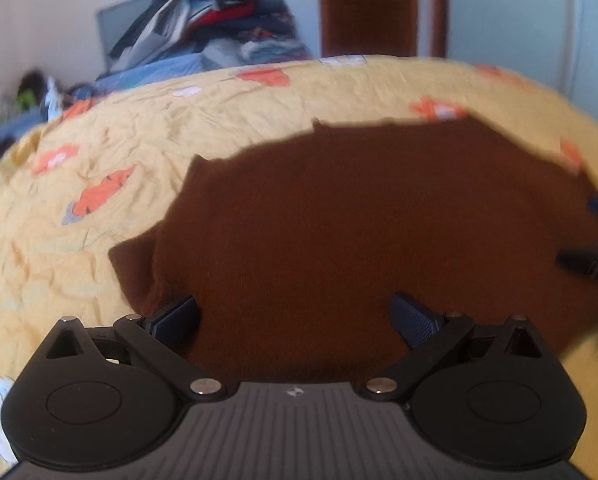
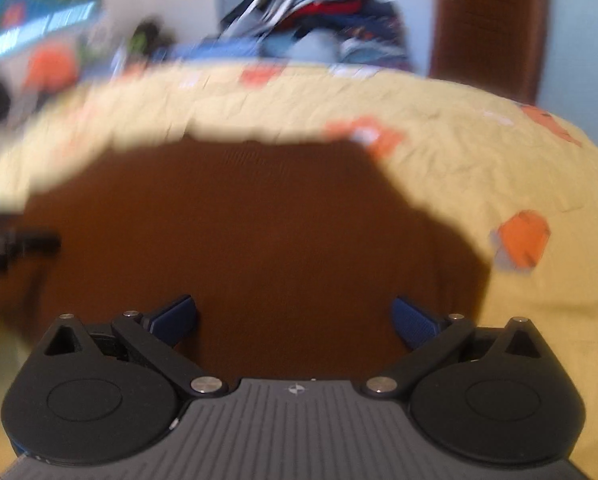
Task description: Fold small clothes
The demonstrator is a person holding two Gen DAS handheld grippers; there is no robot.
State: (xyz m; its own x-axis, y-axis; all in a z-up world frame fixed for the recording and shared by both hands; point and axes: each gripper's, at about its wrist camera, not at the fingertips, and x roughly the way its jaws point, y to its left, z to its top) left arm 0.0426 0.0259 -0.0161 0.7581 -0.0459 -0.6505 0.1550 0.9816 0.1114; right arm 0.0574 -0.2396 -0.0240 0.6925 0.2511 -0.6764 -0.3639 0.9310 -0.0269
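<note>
Bed [image 1: 219,120]: crumpled yellow sheet, orange print. Brown garment [image 1: 359,220] lies flat directly on it.

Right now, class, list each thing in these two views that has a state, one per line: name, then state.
Left gripper: open, holding nothing.
Right gripper: open, holding nothing.
Brown garment: lying spread flat on the bedspread, under both grippers.
Yellow bedspread: wrinkled.
Clothes pile: heaped, unfolded, behind the bed.
</note>
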